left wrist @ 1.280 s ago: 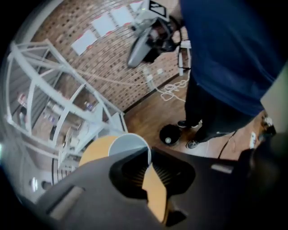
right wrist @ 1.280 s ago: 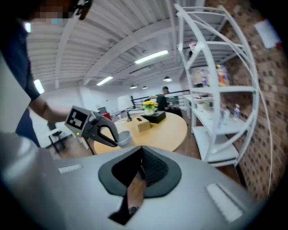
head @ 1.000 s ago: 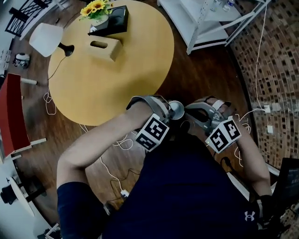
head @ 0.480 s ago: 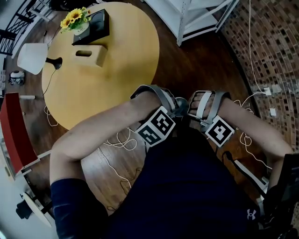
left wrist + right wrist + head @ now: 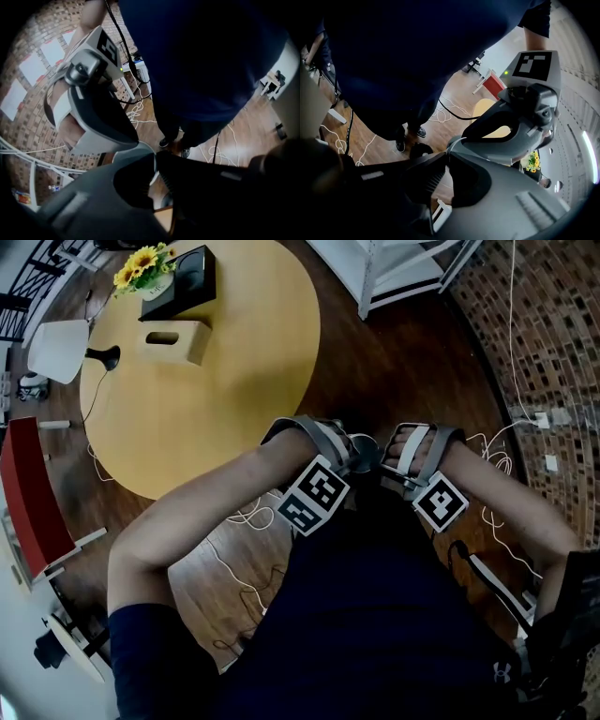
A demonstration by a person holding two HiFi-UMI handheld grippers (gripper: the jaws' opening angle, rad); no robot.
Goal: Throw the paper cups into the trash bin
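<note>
The paper cup [image 5: 133, 150] is mostly hidden behind the left gripper [image 5: 156, 158].

Sunflowers [image 5: 141, 261] and tissue box [image 5: 173, 341] on round table [image 5: 211, 404]

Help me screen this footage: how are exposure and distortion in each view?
Head view: evenly lit, sharp, round table mildly bowed. Left gripper view: strong fisheye, black corners, brick wall curved, foreground murky. Right gripper view: likewise, dark shirt featureless.

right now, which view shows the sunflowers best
The head view: the sunflowers sit unobstructed at the yellow table's far edge. The right gripper view catches them small and partly hidden. The left gripper view doesn't show them.
</note>
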